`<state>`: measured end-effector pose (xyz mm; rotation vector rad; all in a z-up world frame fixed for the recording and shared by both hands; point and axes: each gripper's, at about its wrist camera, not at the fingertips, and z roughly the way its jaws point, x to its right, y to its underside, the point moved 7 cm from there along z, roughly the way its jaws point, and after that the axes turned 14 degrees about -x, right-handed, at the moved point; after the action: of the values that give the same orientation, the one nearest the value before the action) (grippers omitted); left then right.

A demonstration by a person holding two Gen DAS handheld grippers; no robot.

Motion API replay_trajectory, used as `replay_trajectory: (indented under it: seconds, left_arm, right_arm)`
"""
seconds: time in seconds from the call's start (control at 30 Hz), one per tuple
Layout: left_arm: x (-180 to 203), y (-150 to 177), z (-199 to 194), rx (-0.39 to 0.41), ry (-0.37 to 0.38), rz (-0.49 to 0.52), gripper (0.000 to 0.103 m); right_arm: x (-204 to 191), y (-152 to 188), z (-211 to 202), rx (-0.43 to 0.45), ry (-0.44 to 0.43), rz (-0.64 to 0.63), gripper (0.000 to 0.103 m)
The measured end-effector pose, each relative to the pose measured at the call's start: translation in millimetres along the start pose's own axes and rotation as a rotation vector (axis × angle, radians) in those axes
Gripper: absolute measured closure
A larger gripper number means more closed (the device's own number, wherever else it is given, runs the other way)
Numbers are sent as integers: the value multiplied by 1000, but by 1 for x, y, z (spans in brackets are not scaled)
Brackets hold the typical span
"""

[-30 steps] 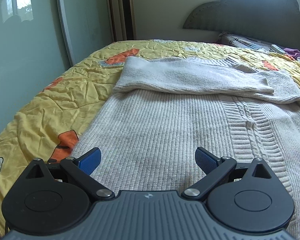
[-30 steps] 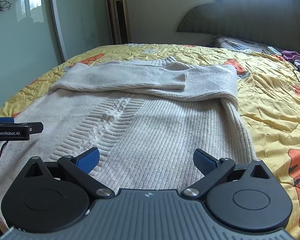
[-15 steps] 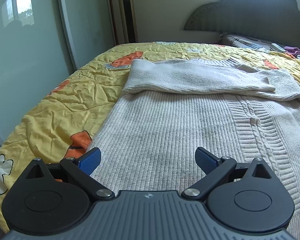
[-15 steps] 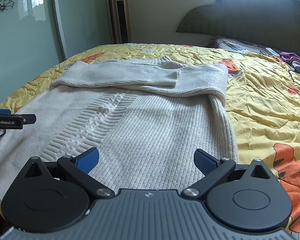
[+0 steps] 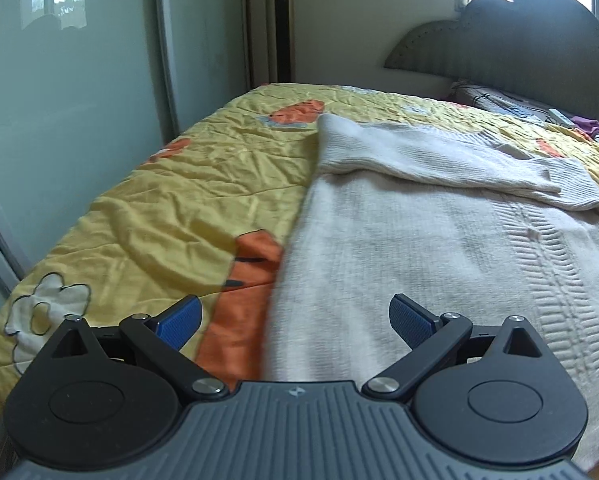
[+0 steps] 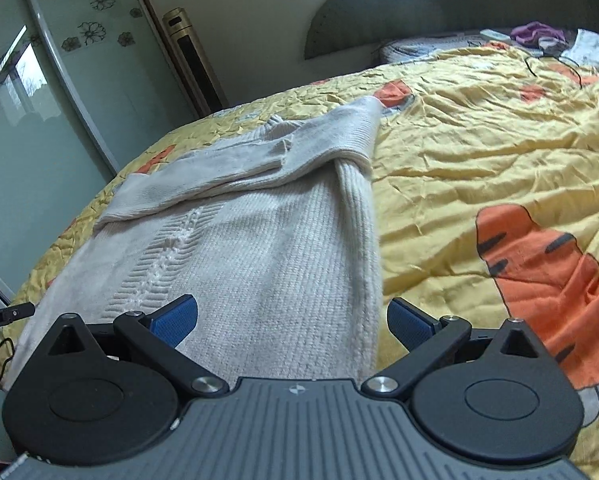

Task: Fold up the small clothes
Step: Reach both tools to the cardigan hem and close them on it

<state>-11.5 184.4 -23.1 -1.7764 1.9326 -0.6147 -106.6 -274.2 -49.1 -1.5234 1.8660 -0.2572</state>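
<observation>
- Lying flat on the yellow quilt (image 5: 171,208), the cream knit sweater (image 5: 439,248) has both sleeves folded across its chest toward 12 o'clock.
- Left wrist view only: the left gripper (image 5: 295,322), jaws apart and holding nothing, straddles the sweater's left edge; a white flower print (image 5: 47,300) sits at 9 o'clock.
- Right wrist view only: the right gripper (image 6: 291,318), jaws apart and holding nothing, straddles the right edge; an orange tiger print (image 6: 547,276) lies at 3 o'clock.
- At 9 o'clock, a black bar (image 6: 5,314) bears partly cropped lettering, "Robot.AI".
</observation>
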Motion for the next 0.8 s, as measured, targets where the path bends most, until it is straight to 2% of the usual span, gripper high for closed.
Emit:
replay_trajectory:
  seconds: [0.13,0.2,0.4,0.5,0.57,0.73,0.8]
  left_arm:
    - [-22,7,-2,-12,130,-44,2]
    - [-30,9,-2,-30,208,-70,2]
    - [-36,20,8,-147,396,-108,2]
    - [-30,26,14,-210,518,-121,2]
    - [-23,28,16,-230,590,-116,2]
    - [-10,29,18,-247,665,-105,2]
    - [-3,29,19,-263,719,-108,3]
  right_arm:
    - [15,15,-6,-38,-98,63,4]
    - [21,24,-10,-58,-150,94,11]
    - [36,46,-16,-116,-262,180,30]
    - [33,53,-17,-143,-332,190,37]
    - [28,57,-15,-161,-373,190,38]
    - [4,58,0,-199,-492,181,38]
    - [-12,57,9,-220,-530,157,38]
